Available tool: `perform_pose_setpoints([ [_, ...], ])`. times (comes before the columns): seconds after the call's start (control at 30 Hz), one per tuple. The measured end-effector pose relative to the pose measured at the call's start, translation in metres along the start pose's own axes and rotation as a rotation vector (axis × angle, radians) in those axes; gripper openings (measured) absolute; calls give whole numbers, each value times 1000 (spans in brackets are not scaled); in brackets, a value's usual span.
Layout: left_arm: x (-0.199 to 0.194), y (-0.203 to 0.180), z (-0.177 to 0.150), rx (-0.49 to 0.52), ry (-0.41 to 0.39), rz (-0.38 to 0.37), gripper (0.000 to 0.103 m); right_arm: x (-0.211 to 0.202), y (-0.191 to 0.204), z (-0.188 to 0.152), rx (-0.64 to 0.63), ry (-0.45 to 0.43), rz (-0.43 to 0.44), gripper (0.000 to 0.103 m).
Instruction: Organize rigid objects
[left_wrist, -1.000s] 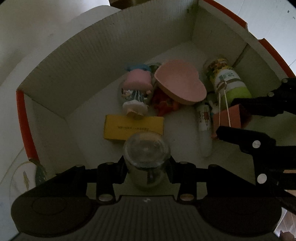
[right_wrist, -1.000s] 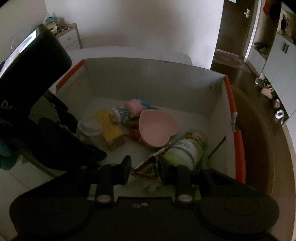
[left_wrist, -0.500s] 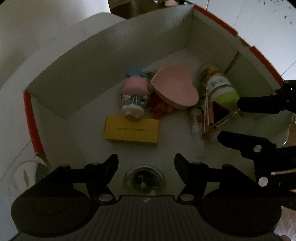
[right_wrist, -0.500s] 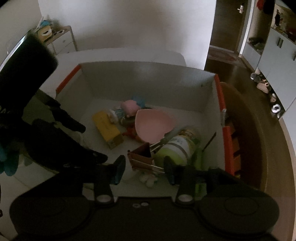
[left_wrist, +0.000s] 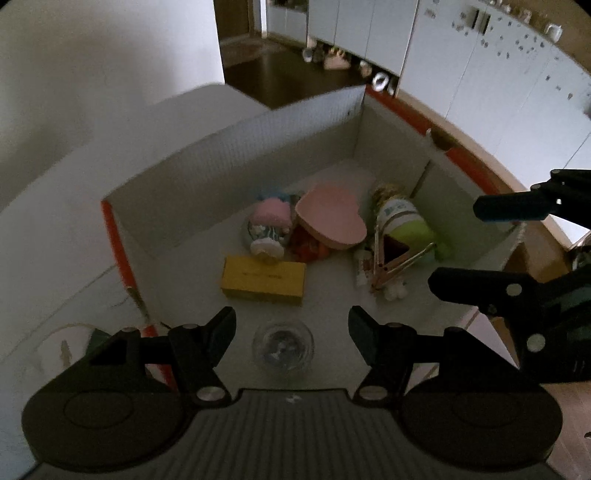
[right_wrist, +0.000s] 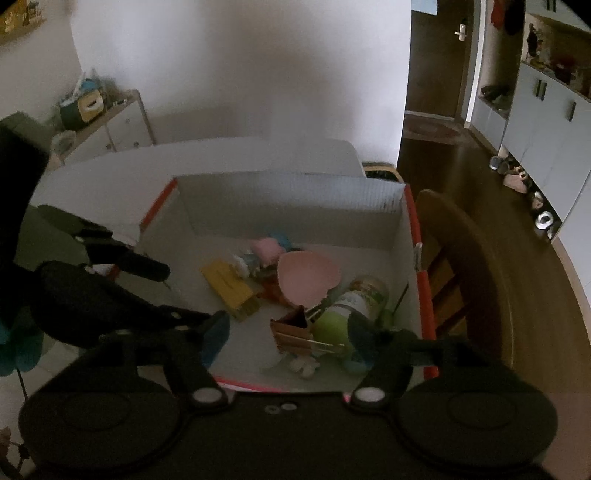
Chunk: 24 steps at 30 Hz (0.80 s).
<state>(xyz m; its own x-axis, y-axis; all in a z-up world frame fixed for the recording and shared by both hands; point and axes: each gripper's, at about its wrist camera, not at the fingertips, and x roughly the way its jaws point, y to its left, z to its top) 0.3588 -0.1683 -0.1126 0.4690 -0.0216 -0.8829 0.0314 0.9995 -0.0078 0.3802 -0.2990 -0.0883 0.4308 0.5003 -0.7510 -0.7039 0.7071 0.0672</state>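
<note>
While both hand-held grippers gape, toys crowd the box (left_wrist: 229, 162).

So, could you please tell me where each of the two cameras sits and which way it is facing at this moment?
Left wrist: sits on the left gripper, above the white box's near edge, looking down into it at the clear jar and yellow box; its own open fingers show, with the right gripper at the right side.
Right wrist: sits on the right gripper, looking over the near wall at the binder clip; its own open fingers show, with the left gripper at the left side.
Shared: the box, yellow box, pink heart and green bottle.
</note>
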Motion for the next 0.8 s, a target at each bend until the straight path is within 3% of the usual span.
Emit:
perform_pose_setpoints([
  [0.23, -31, 10, -18, -9, -80, -17, 67, -24, 13, -3, 33, -63, 12, 84],
  [0.43, -57, 16, -33, 10, -142, -28, 67, -43, 28, -8, 53, -121, 8, 90],
  [0.53, -69, 20, -41, 7, -167, -42, 75, -50, 34, -11, 69, -142, 6, 93],
  [0.8, -95, 28, -58, 16, -218, -73, 82, -72, 53, -16, 101, -215, 1, 101],
])
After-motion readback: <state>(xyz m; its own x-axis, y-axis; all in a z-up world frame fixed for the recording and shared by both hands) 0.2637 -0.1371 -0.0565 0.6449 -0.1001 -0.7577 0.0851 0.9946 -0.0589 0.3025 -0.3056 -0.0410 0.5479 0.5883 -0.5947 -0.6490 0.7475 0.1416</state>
